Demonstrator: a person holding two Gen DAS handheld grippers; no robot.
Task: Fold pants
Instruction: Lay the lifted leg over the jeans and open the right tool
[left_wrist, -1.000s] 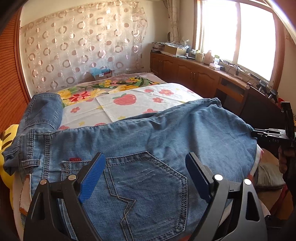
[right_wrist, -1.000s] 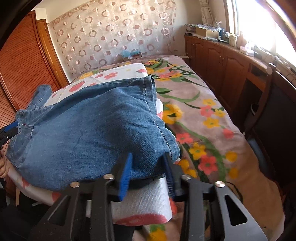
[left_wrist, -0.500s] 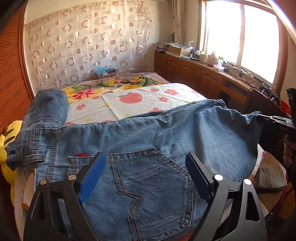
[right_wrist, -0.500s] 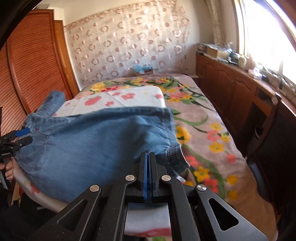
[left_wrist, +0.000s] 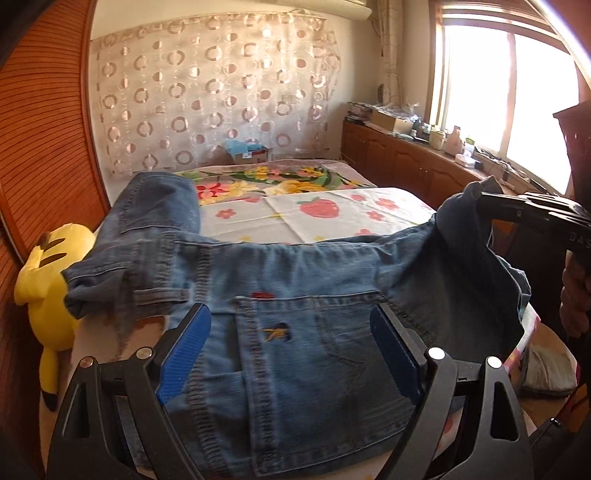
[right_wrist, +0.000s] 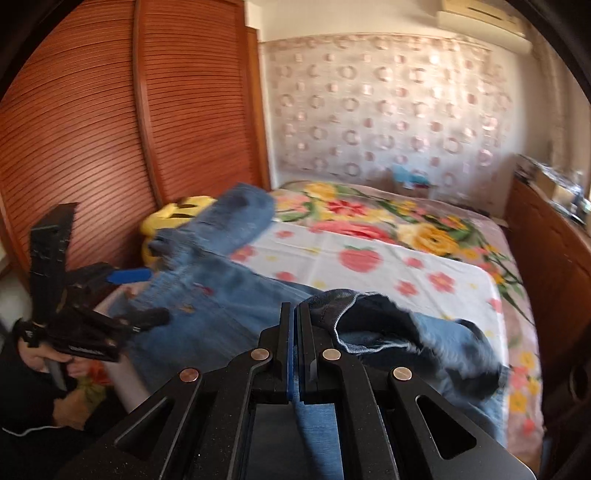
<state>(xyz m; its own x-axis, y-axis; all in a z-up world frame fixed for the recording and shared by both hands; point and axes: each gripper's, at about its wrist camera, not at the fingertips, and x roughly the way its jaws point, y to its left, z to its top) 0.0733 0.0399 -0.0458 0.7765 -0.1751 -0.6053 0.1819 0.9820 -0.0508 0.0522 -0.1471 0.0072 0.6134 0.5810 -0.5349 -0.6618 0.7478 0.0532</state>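
My left gripper (left_wrist: 290, 350) hovers wide open over the back pocket of the jeans (left_wrist: 303, 280), which lie across the near end of the bed (left_wrist: 332, 214). My right gripper (right_wrist: 294, 325) is clamped on a lifted leg hem. A yellow plush toy (left_wrist: 48, 273) sits by the wooden wardrobe (right_wrist: 110, 129); cabinets (left_wrist: 406, 166) line the window side.

The right tool (right_wrist: 294, 314) closed on the jeans' (left_wrist: 314, 354) hem and lifted it.
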